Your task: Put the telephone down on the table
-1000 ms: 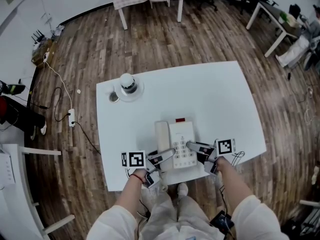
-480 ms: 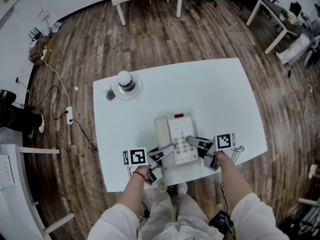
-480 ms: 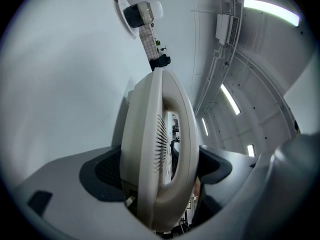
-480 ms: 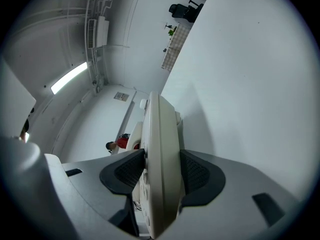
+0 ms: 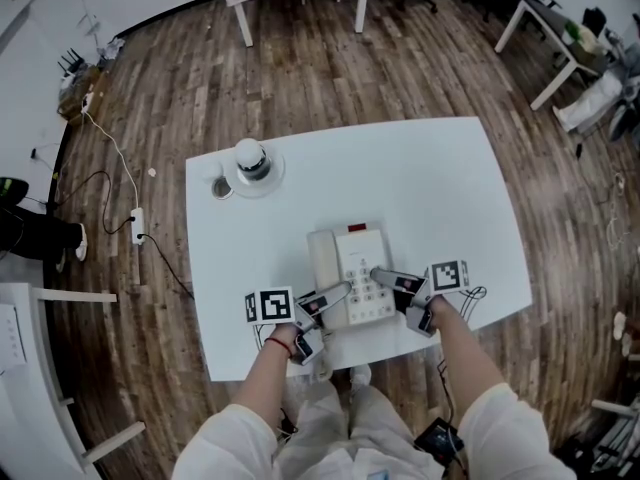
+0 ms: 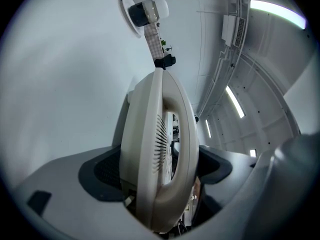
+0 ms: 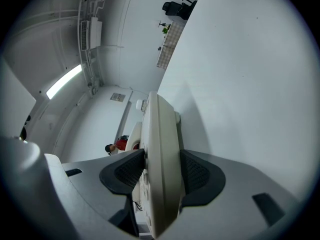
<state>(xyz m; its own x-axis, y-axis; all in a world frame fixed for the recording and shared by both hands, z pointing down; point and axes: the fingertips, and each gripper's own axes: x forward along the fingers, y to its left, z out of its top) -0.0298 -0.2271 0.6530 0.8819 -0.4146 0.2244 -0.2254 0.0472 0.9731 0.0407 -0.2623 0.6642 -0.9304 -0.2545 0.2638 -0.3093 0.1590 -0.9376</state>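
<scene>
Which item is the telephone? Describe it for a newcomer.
Start at the white table on the wood floor. Near its front edge is a cream rectangular telephone, gripped by the left tool and right tool. Unlike the round dish at the far left corner, it has a keypad and handset.

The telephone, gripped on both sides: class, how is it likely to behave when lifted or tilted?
The telephone probably stays stiff: its shell shows no bending between the left gripper and right gripper. Its smooth casing could slip. The handset looks like a separate piece lying on top, so tilting might unseat it.
</scene>
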